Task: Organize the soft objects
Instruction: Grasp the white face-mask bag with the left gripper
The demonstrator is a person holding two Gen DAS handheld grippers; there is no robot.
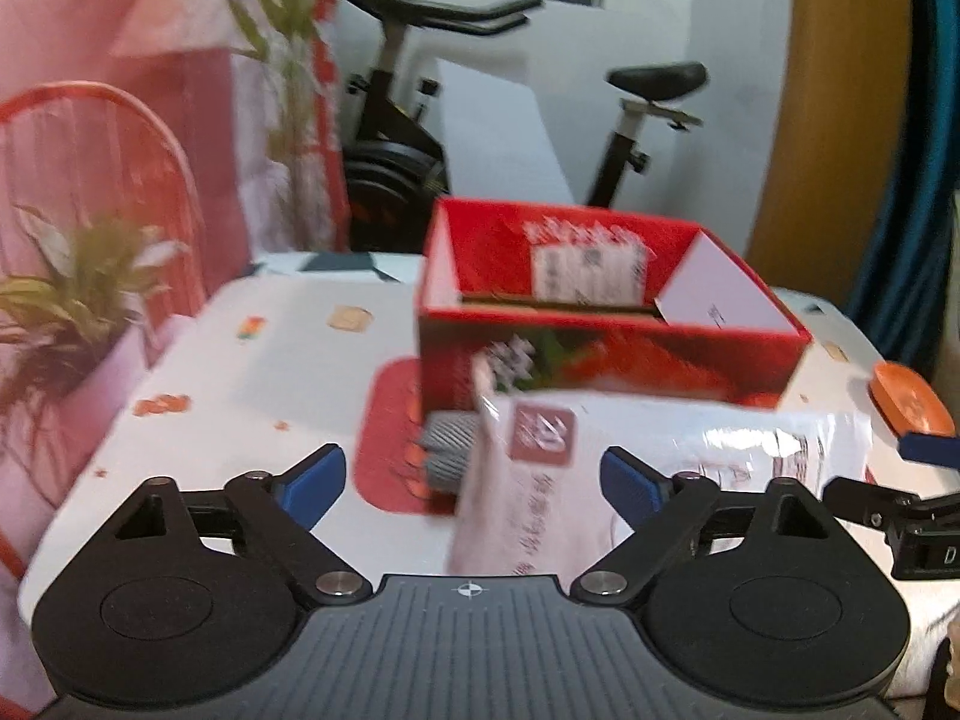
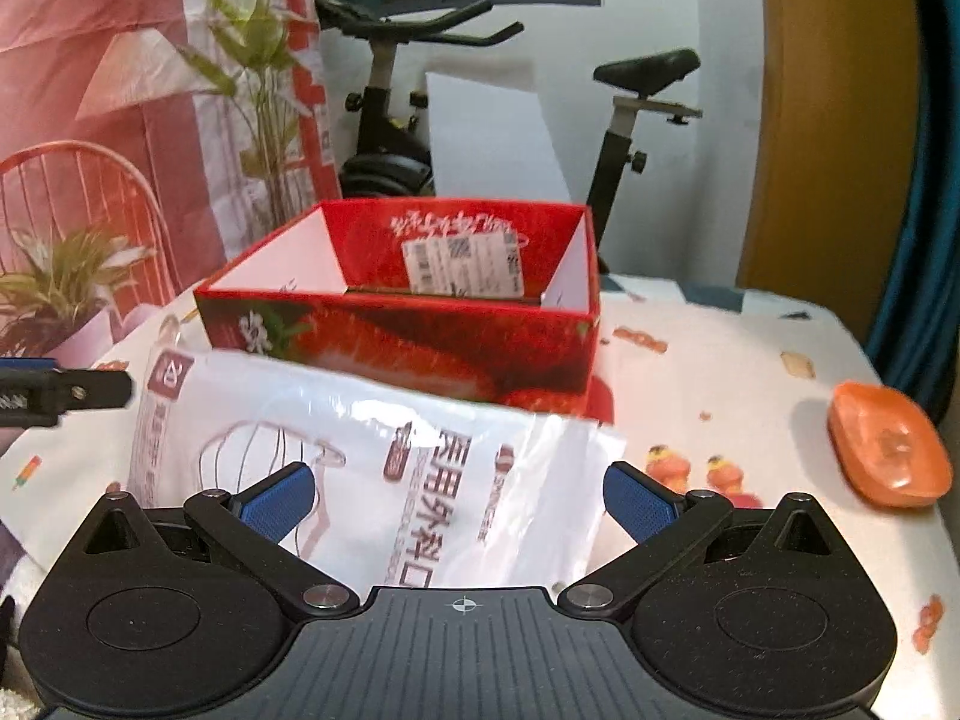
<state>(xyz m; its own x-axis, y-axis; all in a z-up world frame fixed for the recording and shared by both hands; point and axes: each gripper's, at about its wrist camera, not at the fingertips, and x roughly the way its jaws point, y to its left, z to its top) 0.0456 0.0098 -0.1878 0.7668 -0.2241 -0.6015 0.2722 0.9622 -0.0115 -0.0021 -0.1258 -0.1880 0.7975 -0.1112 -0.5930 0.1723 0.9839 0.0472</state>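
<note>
Now, left wrist view: left claw (image 1: 473, 483) open over the white crinkly plastic mask packet (image 1: 630, 480), lying on the tabletop (image 1: 252, 372) against the red open cardboard box (image 1: 600, 354). Right wrist view: right claw (image 2: 459, 495) open, straddling the packet's near edge. Approach step, seemingly; next, pinching both ends, lifting into the box.

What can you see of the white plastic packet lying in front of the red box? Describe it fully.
The white plastic packet is a flat, glossy, crinkled pouch printed with dark characters, a red square logo and a line drawing. It lies on the patterned tablecloth, its far edge against the red box, between both open claws, which do not grip it.
</note>
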